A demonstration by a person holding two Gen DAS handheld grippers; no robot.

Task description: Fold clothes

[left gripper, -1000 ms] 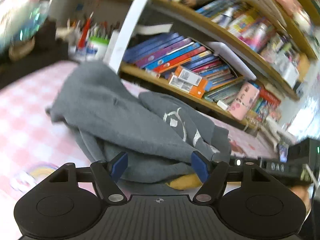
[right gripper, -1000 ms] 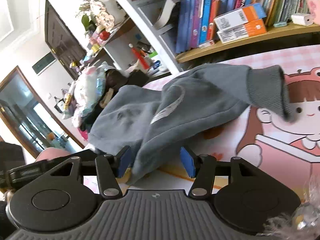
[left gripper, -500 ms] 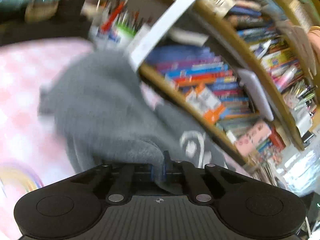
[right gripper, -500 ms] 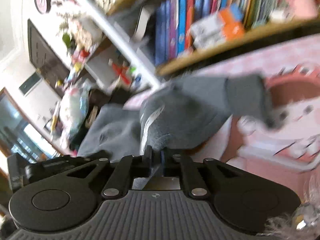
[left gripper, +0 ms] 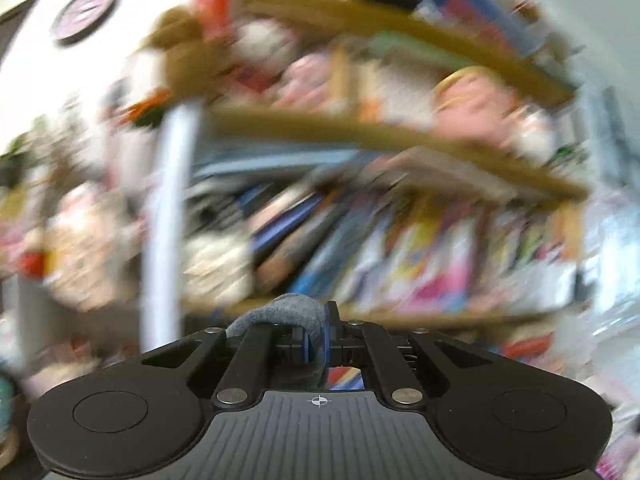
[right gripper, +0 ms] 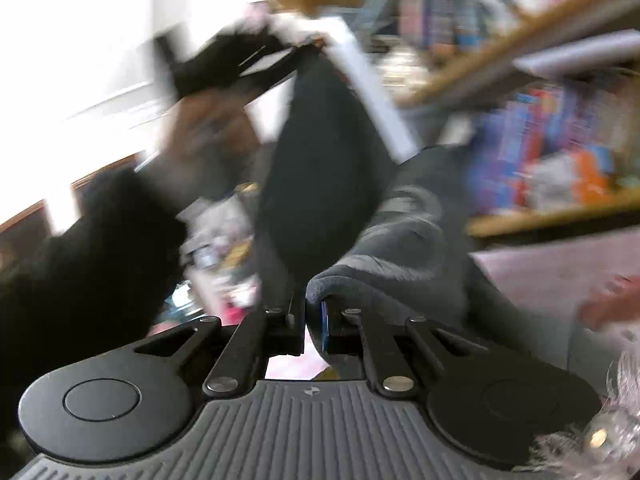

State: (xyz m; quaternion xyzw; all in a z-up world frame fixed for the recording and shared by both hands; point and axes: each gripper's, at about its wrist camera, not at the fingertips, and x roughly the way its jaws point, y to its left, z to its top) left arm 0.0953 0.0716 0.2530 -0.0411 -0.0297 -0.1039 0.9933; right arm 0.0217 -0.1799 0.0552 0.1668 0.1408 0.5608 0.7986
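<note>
- Grey fabric first: the left gripper (left gripper: pixel 316 336) is clenched on a bunched fold of the grey sweatshirt (left gripper: pixel 280 312), which pokes up just over the pads in the left wrist view.
- Same deal on the other side. The right gripper (right gripper: pixel 314 330) is pinched down on another bit of the same sweatshirt, thick rolled edge sitting right at the blue pad.
- From the right wrist view the garment is lifted, hanging and stretched between the two grippers, with the other gripper up high and a dark sleeve (right gripper: pixel 88 248) behind it (very smeared, so don't ask me which part of the sweatshirt each one has).
- A strip of the pink bench (right gripper: pixel 560 264) shows lower right, with the cloth above it. Can't tell if any of it touches down.
- Further back, the bookshelf (left gripper: pixel 400 136) crammed with books and toys, all motion-blurred.
- What could go wrong, my guess: both grabs look like bunches rather than clean edges, so the cloth could slide out mid-swing, or several layers could be caught and it would come down twisted. And with things moving this fast near that shelf, a dangling cuff could snag clutter.
</note>
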